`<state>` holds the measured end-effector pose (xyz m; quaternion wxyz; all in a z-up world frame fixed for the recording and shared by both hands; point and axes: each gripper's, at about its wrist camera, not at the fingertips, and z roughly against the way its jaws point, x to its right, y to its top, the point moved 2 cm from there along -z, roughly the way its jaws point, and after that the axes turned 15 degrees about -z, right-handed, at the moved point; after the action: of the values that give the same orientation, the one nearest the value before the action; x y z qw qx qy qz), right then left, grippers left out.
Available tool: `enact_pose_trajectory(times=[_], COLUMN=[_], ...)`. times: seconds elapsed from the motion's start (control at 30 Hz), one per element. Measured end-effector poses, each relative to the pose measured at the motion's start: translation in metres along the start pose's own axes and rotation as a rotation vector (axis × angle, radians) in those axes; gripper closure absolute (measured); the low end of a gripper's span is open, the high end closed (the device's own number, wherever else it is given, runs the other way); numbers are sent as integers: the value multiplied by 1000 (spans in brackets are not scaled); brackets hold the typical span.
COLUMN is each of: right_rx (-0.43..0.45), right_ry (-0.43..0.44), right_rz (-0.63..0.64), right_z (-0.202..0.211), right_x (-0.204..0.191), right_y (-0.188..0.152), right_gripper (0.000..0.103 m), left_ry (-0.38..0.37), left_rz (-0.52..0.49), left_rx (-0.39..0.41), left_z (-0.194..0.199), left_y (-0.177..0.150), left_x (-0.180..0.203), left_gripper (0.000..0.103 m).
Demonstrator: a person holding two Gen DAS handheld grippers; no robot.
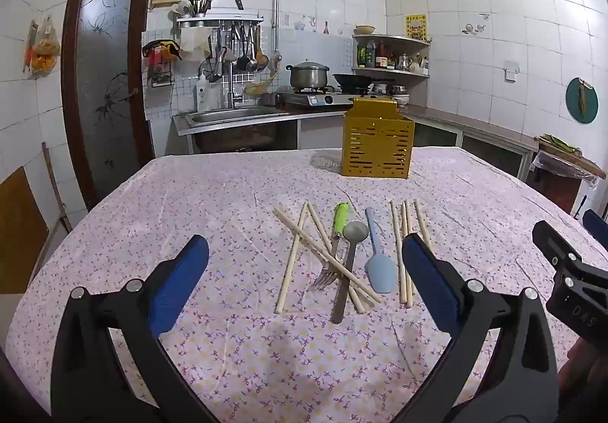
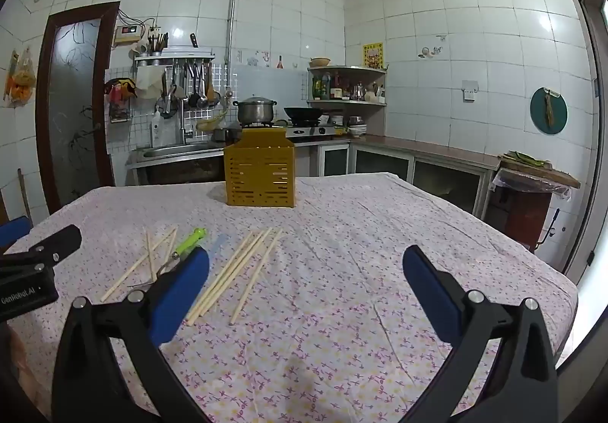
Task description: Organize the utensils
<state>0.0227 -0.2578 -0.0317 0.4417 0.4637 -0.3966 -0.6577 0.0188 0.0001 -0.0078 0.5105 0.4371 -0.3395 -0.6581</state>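
Note:
Utensils lie loose on the floral tablecloth [image 1: 228,202]: crossed wooden chopsticks [image 1: 292,252], a green-handled fork [image 1: 338,229], a grey metal spoon [image 1: 351,255], a light blue spatula [image 1: 378,263] and more chopsticks [image 1: 404,233] side by side. A yellow slotted utensil holder [image 1: 376,141] stands upright behind them. My left gripper [image 1: 304,263] hovers open just short of the pile, nothing between its blue pads. My right gripper [image 2: 306,271] is open too, over bare cloth right of the side-by-side chopsticks [image 2: 239,271]. The holder [image 2: 259,172] stands beyond. Its left finger hides part of the fork [image 2: 190,240].
Each gripper's black body shows at the edge of the other's view: right gripper [image 1: 570,271], left gripper [image 2: 34,271]. Beyond the table are a sink [image 1: 228,115], a stove with a pot [image 1: 307,75] and a counter. The table's right edge [image 2: 562,282] drops off nearby.

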Motion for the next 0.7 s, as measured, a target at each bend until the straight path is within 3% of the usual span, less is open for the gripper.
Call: enact_pose_trajectory(times=[0.7], right_rx=[18], right_ry=[-15], right_rz=[9], right_z=[5], right_x=[3], right_y=[4], right_gripper=[4], left_ry=[-10], left_rz=[-19], left_rx=[19], left_z=[0], left_y=[3], left_x=[4], left_gripper=[5])
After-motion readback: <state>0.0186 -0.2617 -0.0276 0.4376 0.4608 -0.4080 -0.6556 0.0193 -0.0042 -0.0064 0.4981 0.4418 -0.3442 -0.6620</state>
